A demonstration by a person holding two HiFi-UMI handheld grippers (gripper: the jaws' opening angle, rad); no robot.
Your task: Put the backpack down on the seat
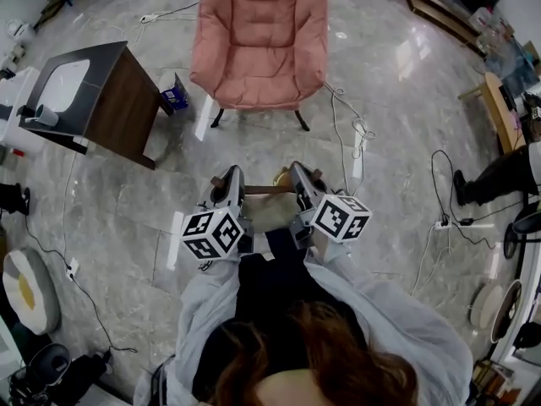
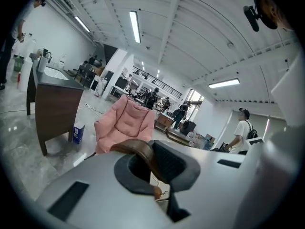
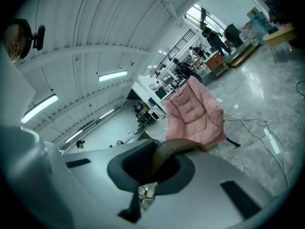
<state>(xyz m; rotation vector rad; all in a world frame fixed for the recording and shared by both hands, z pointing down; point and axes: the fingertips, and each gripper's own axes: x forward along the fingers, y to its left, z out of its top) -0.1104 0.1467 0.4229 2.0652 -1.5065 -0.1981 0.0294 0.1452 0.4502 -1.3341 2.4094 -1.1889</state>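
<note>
Held the backpack [image 1: 269, 213] by its brown strap [image 1: 264, 190], one tool at each end. Had the left hand-held gripper [image 1: 228, 184] clenched on the strap, jaws pressed together, with the leather arching over the dark pads [image 2: 182, 171] in its own view. Had the right hand-held gripper [image 1: 304, 184] clenched on the strap too, in the same pinch, with a pale metal fitting [image 3: 144, 192] showing just under its pads. Carried the khaki body of the backpack slung between the two hand-held grippers and just below them, close to the dark clothing behind. Had not yet set it on the seat. Faced the pink chair [image 1: 258, 36] straight ahead of both hand-held grippers, well apart from them, with its back tilted away and its thin dark legs on the grey marble floor [image 1: 397, 83]. Noted a dark desk [image 1: 127, 108] ahead and to the left of the left hand-held gripper, with white items on top. Noted a blue box [image 1: 175, 96] on the floor between the desk and the chair. Saw white cables [image 1: 342, 142] trailing over the floor ahead and to the right of the right hand-held gripper. Saw a person's leg [image 1: 494, 180] far out to that same side. Made out more people [image 2: 243, 128] standing beyond the chair in the left gripper view.
</note>
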